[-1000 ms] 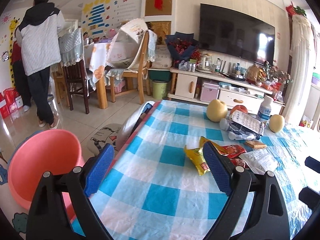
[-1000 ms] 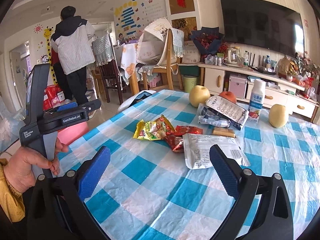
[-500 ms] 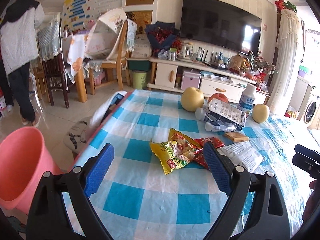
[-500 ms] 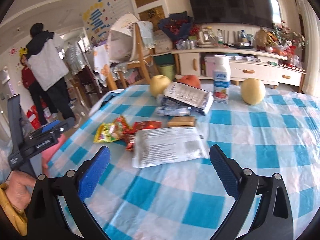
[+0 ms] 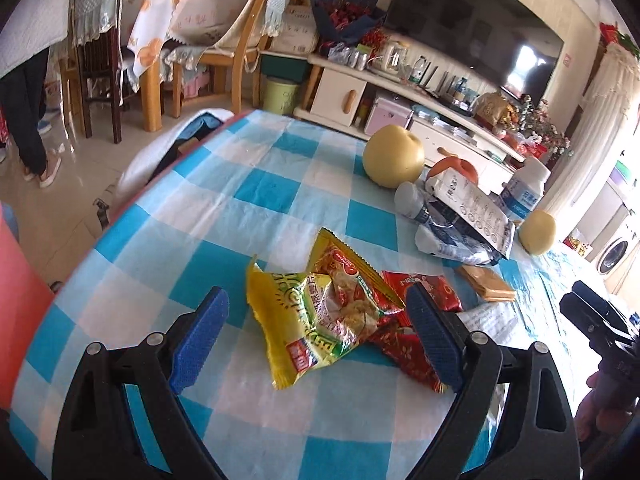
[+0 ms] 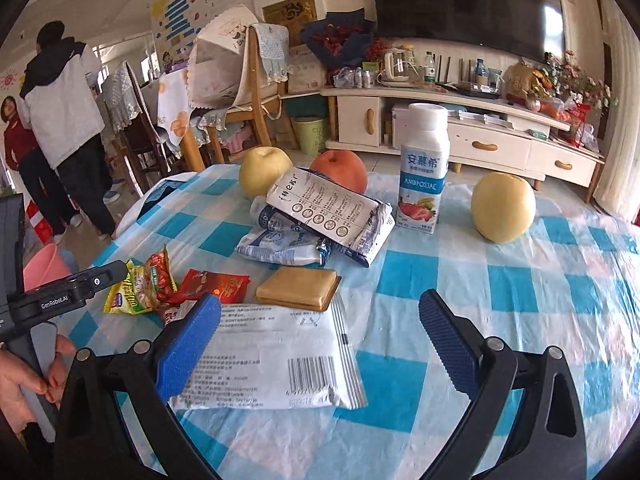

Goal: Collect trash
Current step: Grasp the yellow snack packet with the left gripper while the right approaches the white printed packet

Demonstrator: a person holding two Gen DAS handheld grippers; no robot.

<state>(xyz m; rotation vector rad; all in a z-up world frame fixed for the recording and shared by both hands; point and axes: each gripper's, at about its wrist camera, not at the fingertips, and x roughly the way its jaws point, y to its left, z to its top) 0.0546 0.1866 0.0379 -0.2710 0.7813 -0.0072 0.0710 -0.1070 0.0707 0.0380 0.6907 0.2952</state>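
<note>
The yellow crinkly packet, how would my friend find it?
Look at the blue-and-white checked table. Near its edge lies a heap of wrappers, between the left gripper and its open fingers. The yellow packet is crumpled with green letters, unlike the red wrapper beside it.

A living room: at twelve o'clock a dark television point(image 6: 464, 4) hangs on a cream wall above a low white cabinet point(image 6: 460, 128). At ten o'clock wooden chairs point(image 6: 248, 92) draped in cloths stand on glossy tile floor point(image 5: 80, 184); a person point(image 6: 60, 120) stands at nine o'clock.
</note>
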